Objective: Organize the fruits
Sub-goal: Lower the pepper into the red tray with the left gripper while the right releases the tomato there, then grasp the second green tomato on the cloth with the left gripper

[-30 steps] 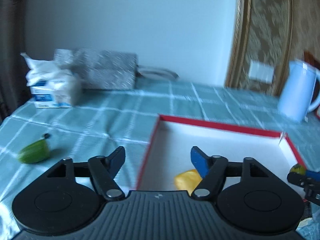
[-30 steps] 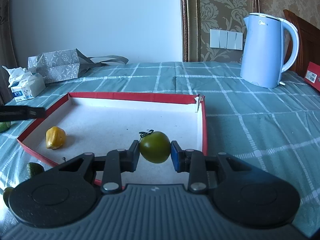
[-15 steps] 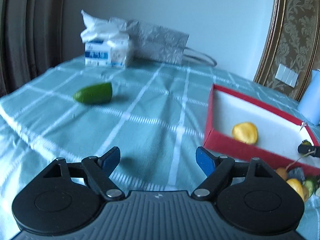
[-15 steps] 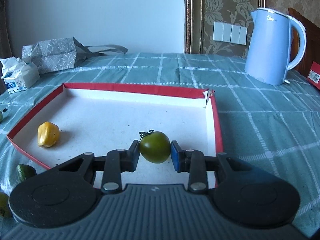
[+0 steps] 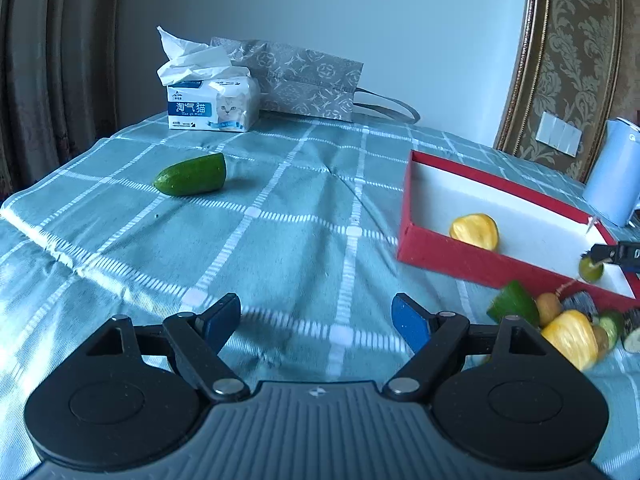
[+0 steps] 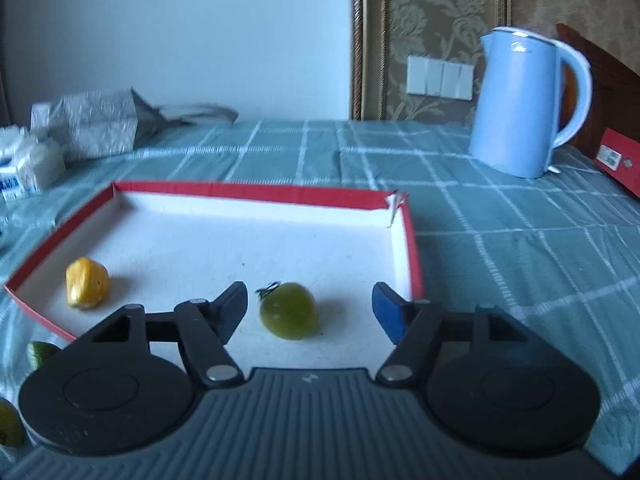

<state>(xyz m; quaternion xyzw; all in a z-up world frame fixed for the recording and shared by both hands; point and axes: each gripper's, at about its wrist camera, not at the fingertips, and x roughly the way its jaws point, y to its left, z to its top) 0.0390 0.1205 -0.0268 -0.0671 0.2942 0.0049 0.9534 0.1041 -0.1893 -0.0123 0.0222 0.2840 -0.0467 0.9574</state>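
Two fruits lie inside the shallow red-rimmed white tray (image 6: 412, 248): a round green tomato with a stalk (image 6: 289, 317) rests on the tray floor between the spread fingers of the right gripper (image 6: 306, 312), touching neither pad, and a lumpy yellow fruit piece (image 6: 86, 289) sits further to that gripper's left. Its jaws have just been opening, and the tomato lies free between them. Ahead and to its right a pale blue electric kettle (image 6: 520, 104) stands on the bench covered with a teal checked cloth (image 6: 500, 240).

Over bare cloth, the left gripper (image 5: 316, 318) stands wide open with nothing in it. Ahead to its left lies a cut green cucumber piece (image 5: 191, 175), nothing between them; beyond are a tissue pack (image 5: 212, 100) and a grey patterned bag (image 5: 304, 80). Just to its right sits a pile of mixed fruit pieces (image 5: 560, 324), in front of the tray.
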